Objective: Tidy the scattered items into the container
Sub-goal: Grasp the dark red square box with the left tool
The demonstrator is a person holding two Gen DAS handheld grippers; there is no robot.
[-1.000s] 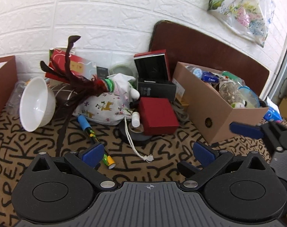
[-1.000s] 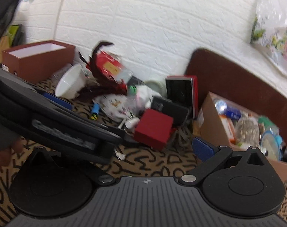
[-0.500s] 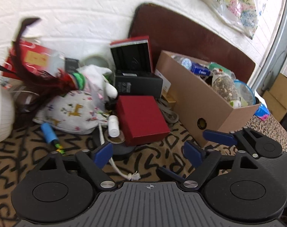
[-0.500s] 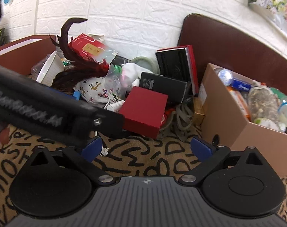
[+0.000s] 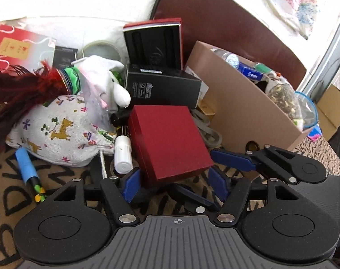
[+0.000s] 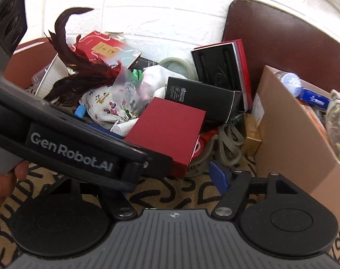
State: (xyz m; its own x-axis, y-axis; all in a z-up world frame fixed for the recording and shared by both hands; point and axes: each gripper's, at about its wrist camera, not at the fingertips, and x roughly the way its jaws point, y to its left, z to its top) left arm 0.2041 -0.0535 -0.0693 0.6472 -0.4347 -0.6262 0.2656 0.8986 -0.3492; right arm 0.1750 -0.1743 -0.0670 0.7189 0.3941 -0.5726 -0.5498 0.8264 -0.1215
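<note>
closing in over the last second, the left gripper (image 5: 174, 185) now straddles the near corner of the red box (image 5: 170, 143) at frame centre, jaws released. right gripper (image 6: 170, 174) also spread, empty. cardboard box (image 5: 248, 112) waits right.

Right wrist view: left gripper body (image 6: 76, 150) hides right gripper's left finger and red box's (image 6: 167, 125) near corner. Feather (image 5: 17, 89) cut off at left edge.
</note>
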